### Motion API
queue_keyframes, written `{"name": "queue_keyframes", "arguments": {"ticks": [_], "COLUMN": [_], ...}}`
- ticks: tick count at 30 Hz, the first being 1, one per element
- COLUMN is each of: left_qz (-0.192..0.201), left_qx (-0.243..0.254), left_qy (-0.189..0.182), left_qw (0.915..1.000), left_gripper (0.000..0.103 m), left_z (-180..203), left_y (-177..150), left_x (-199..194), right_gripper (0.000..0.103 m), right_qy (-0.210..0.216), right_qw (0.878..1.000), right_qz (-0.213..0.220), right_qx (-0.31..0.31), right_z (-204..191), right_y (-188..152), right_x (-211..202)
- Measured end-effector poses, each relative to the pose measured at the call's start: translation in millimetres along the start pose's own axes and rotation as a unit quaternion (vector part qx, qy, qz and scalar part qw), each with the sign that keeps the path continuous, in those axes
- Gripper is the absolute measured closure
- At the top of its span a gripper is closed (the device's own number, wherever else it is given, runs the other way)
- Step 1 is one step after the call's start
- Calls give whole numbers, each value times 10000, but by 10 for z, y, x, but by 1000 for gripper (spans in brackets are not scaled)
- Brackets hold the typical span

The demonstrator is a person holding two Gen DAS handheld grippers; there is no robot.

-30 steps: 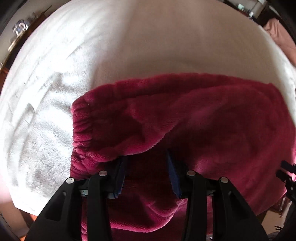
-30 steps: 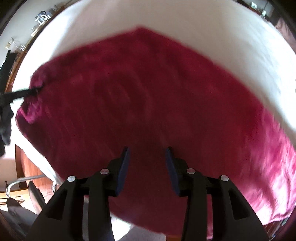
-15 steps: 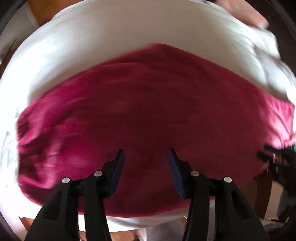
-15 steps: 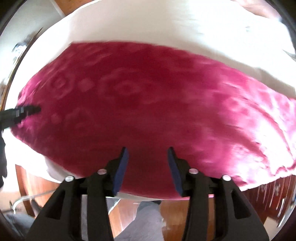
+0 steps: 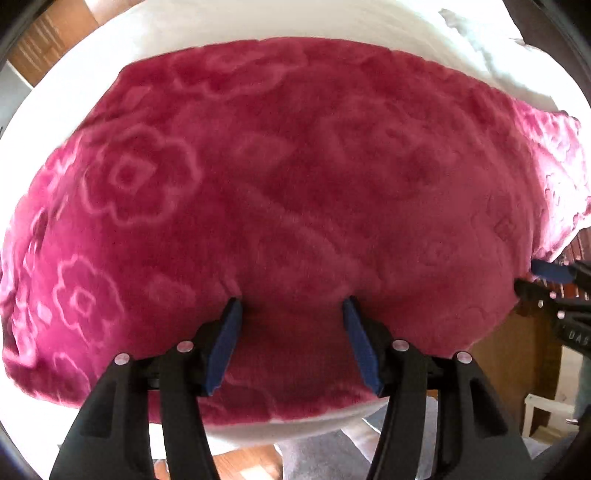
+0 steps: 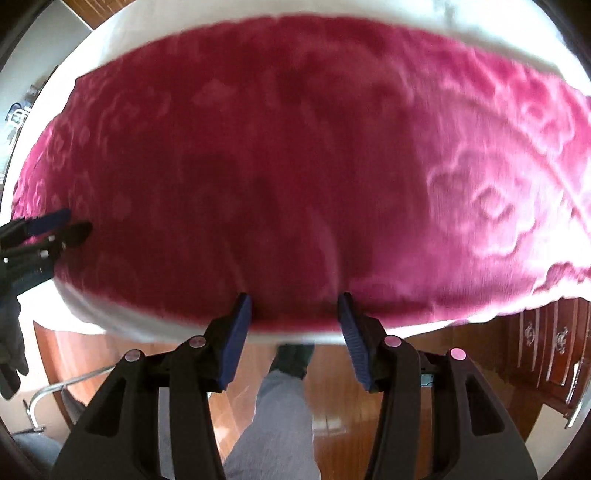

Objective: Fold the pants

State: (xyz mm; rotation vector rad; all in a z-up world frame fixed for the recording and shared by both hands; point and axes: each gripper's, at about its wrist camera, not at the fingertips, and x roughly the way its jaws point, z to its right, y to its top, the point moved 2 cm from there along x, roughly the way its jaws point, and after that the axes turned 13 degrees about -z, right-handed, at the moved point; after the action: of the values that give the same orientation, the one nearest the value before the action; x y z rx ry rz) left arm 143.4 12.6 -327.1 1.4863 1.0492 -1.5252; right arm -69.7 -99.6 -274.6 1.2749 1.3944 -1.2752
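Nearest in each wrist view, both grippers stand with their jaws spread wide and nothing between the blue pads: the left gripper [image 5: 291, 304] hovers over the near edge of the pants [image 5: 295, 184], and the right gripper [image 6: 294, 301] hangs just at the near hem of the pants [image 6: 280, 177], above the person's grey-clad leg and the wooden floor. A second ago the left gripper was buried in a raised, bunched lobe of the plush by the elastic waistband; half a second ago both views were smeared with motion; now that lobe is gone and the crimson fleece, embossed with flower outlines, lies broad and flat on the white bed [image 5: 229, 26]. I judge that a fold has just been laid down and released, so the next move is probably either smoothing or a fresh grasp at an edge for another fold. The soft pile may creep or spring back. In the left view the right gripper shows at the far right edge beside the fabric, and white letters on its black body read "UAS", cut off by the frame. Beyond, a wooden cabinet [image 6: 550, 350] with metal handles stands past the bed; no other writing is legible.
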Motion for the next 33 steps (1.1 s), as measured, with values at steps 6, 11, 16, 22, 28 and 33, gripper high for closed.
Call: {"name": "queue_keyframes", "arguments": {"ticks": [6, 11, 16, 22, 28, 33], "left_qz": [-59, -143, -85, 113, 204, 141], "left_qx": [-52, -81, 47, 437, 691, 767], "left_qy": [228, 319, 276, 192, 118, 229], "left_qw": [9997, 9994, 9996, 9988, 9973, 9967], "left_gripper": [46, 46, 46, 46, 46, 46], "left_z": [45, 385, 486, 835, 1124, 1099], "left_y": [-483, -569, -231, -7, 113, 108], "left_x": [68, -67, -401, -624, -793, -776], "right_gripper": [53, 53, 46, 44, 28, 26], "right_qy": [257, 535, 733, 446, 1090, 1649], "right_qw": [9996, 9952, 9776, 9558, 9174, 9005], "right_qz": [64, 364, 714, 1201, 1548, 1582], "right_qx": [72, 732, 1838, 2646, 3500, 3699], "right_z": [374, 949, 1814, 2761, 3423, 3640], "right_y": [-142, -253, -498, -775, -806, -645], "right_x": [-28, -299, -470, -724, -779, -598]}}
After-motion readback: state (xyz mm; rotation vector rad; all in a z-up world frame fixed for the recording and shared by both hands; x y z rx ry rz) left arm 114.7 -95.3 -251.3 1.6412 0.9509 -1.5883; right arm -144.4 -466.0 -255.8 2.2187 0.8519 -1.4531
